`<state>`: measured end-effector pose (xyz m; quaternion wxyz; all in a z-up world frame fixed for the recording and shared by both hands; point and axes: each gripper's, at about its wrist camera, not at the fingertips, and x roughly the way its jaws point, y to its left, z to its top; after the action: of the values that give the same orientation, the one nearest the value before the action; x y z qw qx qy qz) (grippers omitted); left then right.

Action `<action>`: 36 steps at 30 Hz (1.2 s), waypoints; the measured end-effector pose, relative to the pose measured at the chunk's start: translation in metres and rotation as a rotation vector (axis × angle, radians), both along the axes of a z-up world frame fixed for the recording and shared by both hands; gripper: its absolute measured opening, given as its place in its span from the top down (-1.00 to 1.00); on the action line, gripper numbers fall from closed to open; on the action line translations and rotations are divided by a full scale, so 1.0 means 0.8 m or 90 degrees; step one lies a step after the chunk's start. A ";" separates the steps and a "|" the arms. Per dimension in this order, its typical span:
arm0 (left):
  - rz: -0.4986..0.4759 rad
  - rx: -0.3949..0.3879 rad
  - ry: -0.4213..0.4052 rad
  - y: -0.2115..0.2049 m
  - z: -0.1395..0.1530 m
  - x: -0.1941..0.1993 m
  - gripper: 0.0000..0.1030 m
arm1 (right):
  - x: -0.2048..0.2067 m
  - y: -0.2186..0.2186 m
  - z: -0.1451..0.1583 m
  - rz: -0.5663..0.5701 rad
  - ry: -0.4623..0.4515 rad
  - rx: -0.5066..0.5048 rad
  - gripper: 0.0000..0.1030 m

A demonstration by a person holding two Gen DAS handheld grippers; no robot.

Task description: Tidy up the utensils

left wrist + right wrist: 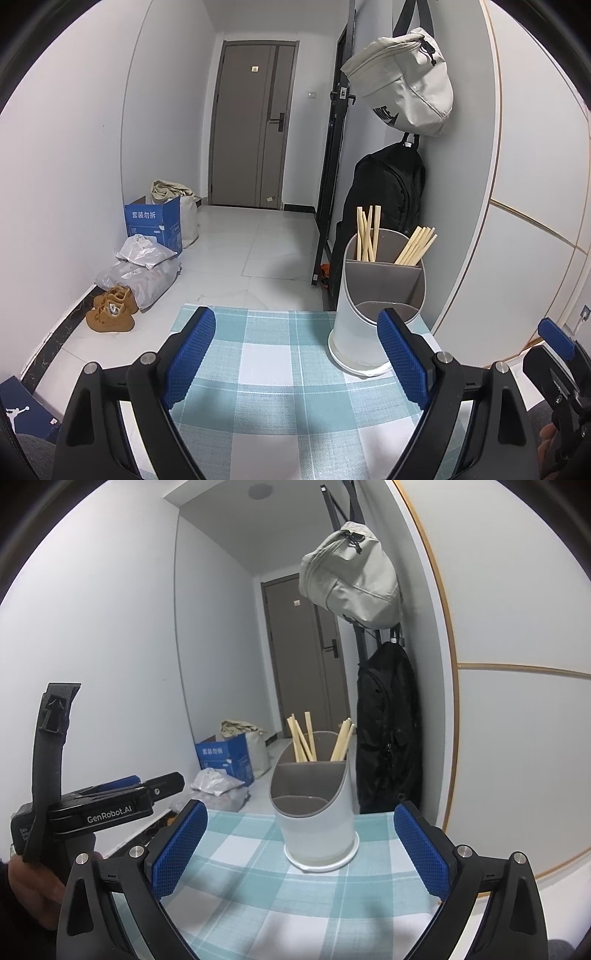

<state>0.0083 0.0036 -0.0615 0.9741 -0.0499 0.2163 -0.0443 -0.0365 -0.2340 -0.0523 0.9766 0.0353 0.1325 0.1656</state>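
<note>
A white utensil holder [364, 332] [317, 827] with a grey divided insert stands on the checked tablecloth [273, 369] [258, 878], near its far edge. Two bunches of wooden chopsticks [367, 236] [303, 738] stick up from its back compartments; the front compartment looks empty. My left gripper [297, 354] is open over the cloth with nothing between its blue pads, and the holder is just beyond its right fingertip. My right gripper [301, 849] is open too, empty, with the holder ahead between its fingers. The left gripper's body [110, 808] shows in a hand at the left of the right wrist view.
The table ends just past the holder; beyond lies a tiled hallway with a door [255, 122]. A black backpack [388, 199] and a pale bag [402, 81] hang on the right wall. A blue box [153, 225], plastic bags and brown shoes [110, 310] sit on the floor at left.
</note>
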 end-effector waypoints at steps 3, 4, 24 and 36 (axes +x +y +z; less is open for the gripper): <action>0.002 0.004 0.002 0.000 -0.002 0.001 -0.67 | 0.000 0.000 0.000 0.000 -0.001 -0.002 -0.98; 0.001 0.002 0.004 0.000 -0.002 0.001 -0.67 | 0.000 0.000 0.000 0.000 -0.001 -0.001 -0.98; -0.002 0.004 0.010 -0.002 -0.004 0.002 -0.67 | 0.000 0.002 0.001 0.002 -0.004 -0.005 -0.99; -0.001 -0.001 0.011 -0.001 -0.004 0.003 -0.67 | -0.001 0.003 0.000 -0.002 -0.002 -0.005 -0.99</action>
<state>0.0110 0.0025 -0.0645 0.9721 -0.0505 0.2247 -0.0448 -0.0376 -0.2312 -0.0526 0.9772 0.0312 0.1313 0.1637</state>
